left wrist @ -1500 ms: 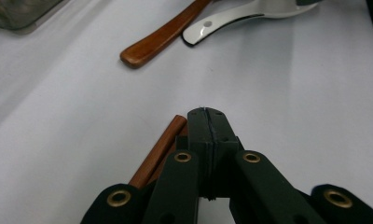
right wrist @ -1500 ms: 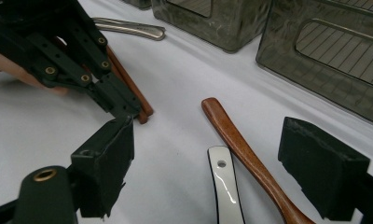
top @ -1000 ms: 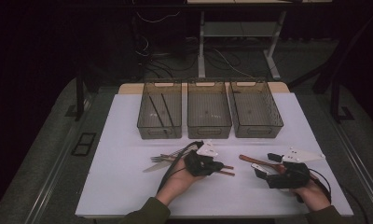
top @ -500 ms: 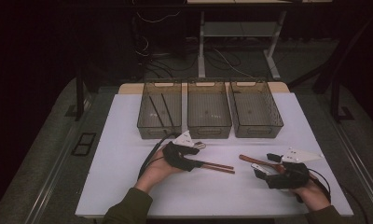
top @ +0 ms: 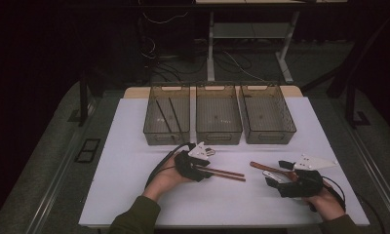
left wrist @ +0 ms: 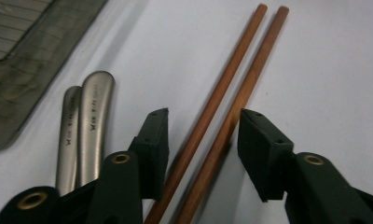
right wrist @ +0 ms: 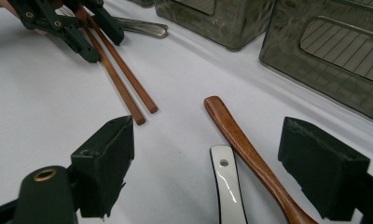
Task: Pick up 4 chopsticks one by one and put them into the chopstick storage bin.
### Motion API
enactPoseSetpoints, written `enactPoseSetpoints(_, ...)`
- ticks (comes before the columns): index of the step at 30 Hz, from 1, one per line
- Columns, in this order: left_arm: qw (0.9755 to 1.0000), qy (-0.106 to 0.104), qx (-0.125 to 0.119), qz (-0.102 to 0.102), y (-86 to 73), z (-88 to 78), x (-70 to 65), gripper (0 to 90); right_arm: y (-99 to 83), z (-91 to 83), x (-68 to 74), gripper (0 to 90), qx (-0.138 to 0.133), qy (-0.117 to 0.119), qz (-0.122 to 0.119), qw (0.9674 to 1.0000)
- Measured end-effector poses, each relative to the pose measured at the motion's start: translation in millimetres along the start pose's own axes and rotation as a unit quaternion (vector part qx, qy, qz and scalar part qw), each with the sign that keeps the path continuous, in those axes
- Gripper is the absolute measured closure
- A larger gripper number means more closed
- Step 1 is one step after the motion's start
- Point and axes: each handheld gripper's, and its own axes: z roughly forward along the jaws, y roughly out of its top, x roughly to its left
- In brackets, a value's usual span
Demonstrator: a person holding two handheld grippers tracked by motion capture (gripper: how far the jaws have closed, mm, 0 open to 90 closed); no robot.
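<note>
My left gripper [left wrist: 203,140]: black jaws, brass-coloured rivets. Between them, chopstick pair [left wrist: 222,112]: reddish-brown wood, plain. At 9 o'clock of them, two metal handles [left wrist: 84,126]: dull silver, small stamped lettering. My right gripper [right wrist: 222,172]: black pads, brass rivet. Between them, wooden handle [right wrist: 236,135]: warm brown, glossy; at its 7 o'clock, flat handle [right wrist: 227,186]: white face, black edge. Table [top: 134,126]: plain white. Three bins [top: 219,114] at 12 o'clock: smoky translucent grey, ribbed floors.

The white table [top: 134,195] bears three bins [top: 219,120], chopsticks [top: 227,173], metal handles [left wrist: 84,126] and a wooden handle [right wrist: 243,147].
</note>
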Motion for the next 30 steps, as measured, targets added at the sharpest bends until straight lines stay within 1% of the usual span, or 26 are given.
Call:
enactPoseSetpoints(3,0.9999,-0.001,0.007,0.008,0.6,-0.7,-0.3,57.8,0.0,0.0,-0.3,17.9,0.000,0.000,0.000,1.0000)
enactPoseSetpoints(4,0.9999,-0.001,0.007,0.008,0.9,-0.7,-0.7,58.9,-0.1,0.1,-0.4,17.9,0.000,0.000,0.000,1.0000)
enactPoseSetpoints(5,1.0000,-0.002,0.003,0.004,1.0,-0.1,-2.0,60.8,0.0,0.0,-0.4,17.9,0.000,0.000,0.000,1.0000)
enactPoseSetpoints(6,0.9999,-0.003,0.009,0.010,1.5,-0.6,-2.0,62.7,-0.1,0.0,-0.3,18.0,0.000,0.000,0.000,1.0000)
enactPoseSetpoints(8,0.9999,-0.002,0.008,0.008,2.3,-0.1,-3.7,65.4,-0.1,0.0,-0.3,17.9,0.000,0.000,0.000,1.0000)
enactPoseSetpoints(9,0.9998,-0.003,0.013,0.015,2.7,-0.6,-3.7,66.8,-0.1,-0.1,-0.2,17.9,0.000,0.000,0.000,1.0000)
enactPoseSetpoints(11,0.9998,-0.003,0.013,0.014,3.3,-0.4,-5.0,67.6,-0.1,-0.2,-0.3,18.0,0.000,0.000,0.000,1.0000)
enactPoseSetpoints(14,0.9997,-0.008,0.016,0.014,4.1,-0.3,-6.3,68.9,-0.1,-0.1,-0.3,18.0,0.000,0.000,0.000,1.0000)
enactPoseSetpoints(15,0.9998,-0.009,0.013,0.009,4.4,0.5,-7.6,69.5,-0.1,-0.2,-0.6,17.9,0.000,0.000,0.000,1.0000)
enactPoseSetpoints(16,0.9997,-0.008,0.019,0.014,5.1,0.0,-7.7,69.6,-0.1,-0.2,-0.6,17.9,0.000,0.000,0.000,1.0000)
enactPoseSetpoints(17,0.9998,-0.009,0.015,0.009,5.4,0.7,-9.2,69.8,-0.1,-0.3,-0.6,17.9,0.000,0.000,0.000,1.0000)
enactPoseSetpoints(18,0.9996,-0.010,0.021,0.015,6.0,0.1,-9.6,70.2,-0.1,-0.2,-0.6,17.9,0.000,0.000,0.000,1.0000)
enactPoseSetpoints(20,0.9996,-0.011,0.022,0.011,6.9,0.7,-13.1,71.2,0.0,-0.4,-0.6,17.9,0.000,0.000,0.000,1.0000)
enactPoseSetpoints(21,0.9994,-0.011,0.028,0.017,7.6,0.2,-14.0,71.7,0.0,-0.6,-0.5,17.9,0.000,0.000,0.001,1.0000)
enactPoseSetpoints(22,0.9995,-0.013,0.026,0.012,7.9,0.7,-16.3,72.3,0.0,-0.7,-0.6,17.9,0.000,0.001,0.001,1.0000)
enactPoseSetpoints(25,0.9992,-0.014,0.034,0.014,8.5,-0.2,-19.2,74.9,0.0,-0.9,-1.0,17.9,0.000,0.000,0.001,1.0000)
enactPoseSetpoints(27,0.9994,-0.015,0.032,0.006,8.2,-0.2,-21.4,76.1,0.0,-1.0,-1.0,18.0,0.000,0.000,0.001,1.0000)
enactPoseSetpoints(29,0.9993,-0.020,0.032,0.000,7.7,-1.0,-23.3,76.1,0.0,-1.0,-1.0,17.9,0.000,0.001,0.001,1.0000)
enactPoseSetpoints(30,0.9990,-0.024,0.037,0.000,7.5,-1.8,-23.7,76.3,0.0,-1.0,-1.0,17.9,0.000,0.001,0.001,1.0000)
